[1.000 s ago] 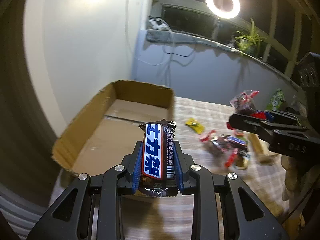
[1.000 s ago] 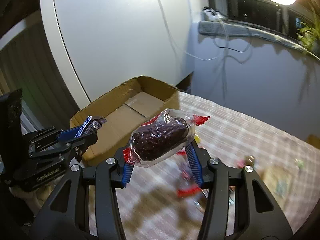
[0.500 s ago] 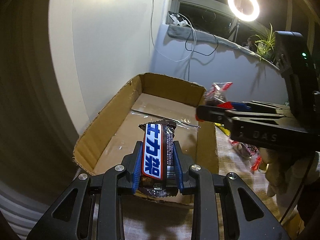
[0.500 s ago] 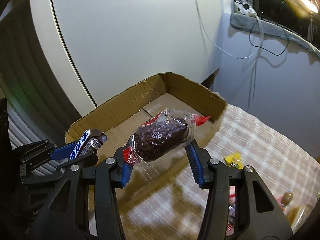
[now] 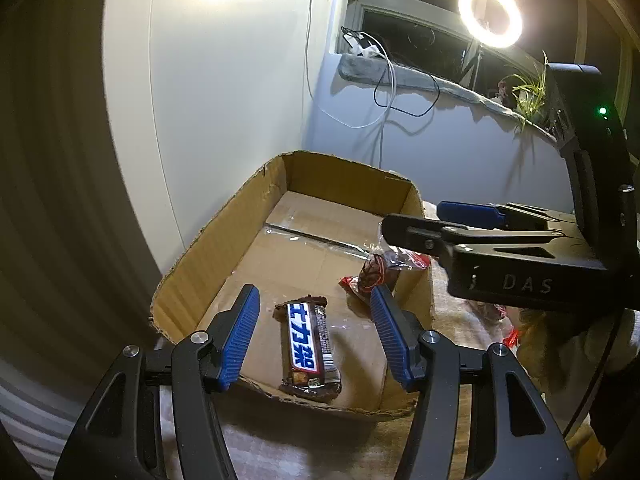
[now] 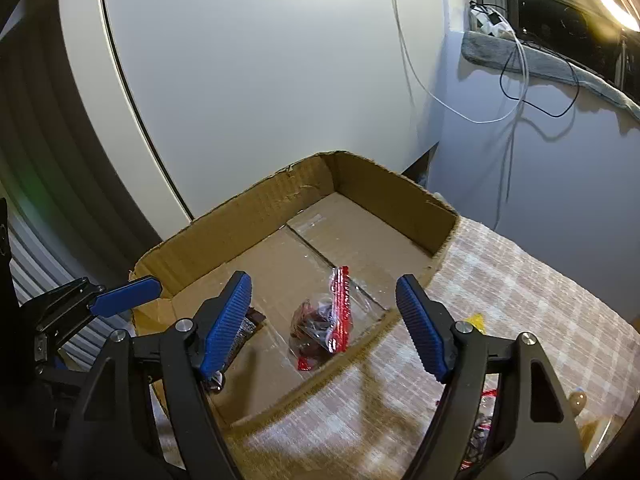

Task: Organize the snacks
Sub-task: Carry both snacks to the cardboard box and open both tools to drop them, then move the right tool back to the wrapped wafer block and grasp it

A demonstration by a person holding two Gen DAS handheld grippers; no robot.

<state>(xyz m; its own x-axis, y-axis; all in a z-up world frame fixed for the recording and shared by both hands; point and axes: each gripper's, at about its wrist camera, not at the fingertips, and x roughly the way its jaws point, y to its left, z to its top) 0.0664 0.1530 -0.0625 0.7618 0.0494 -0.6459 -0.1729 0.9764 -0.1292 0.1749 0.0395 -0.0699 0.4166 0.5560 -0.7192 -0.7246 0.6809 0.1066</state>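
Two tools spread wide and empty, left tool (image 5: 314,330), right tool (image 6: 324,316), above cardboard box (image 6: 248,216)

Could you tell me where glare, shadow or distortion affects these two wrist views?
Left wrist view: the ring light blooms, and fisheye bends the wall edges. Right wrist view: flare washes the top right corner, and the right gripper casts shadow across the cardboard box rim and checked cloth.

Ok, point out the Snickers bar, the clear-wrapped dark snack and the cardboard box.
Snickers bar (image 5: 307,346), left wrist view, blue label.
Clear-wrapped dark snack (image 6: 316,322), right wrist view, dark middle.
Cardboard box (image 6: 240,216), right wrist view, left wall.
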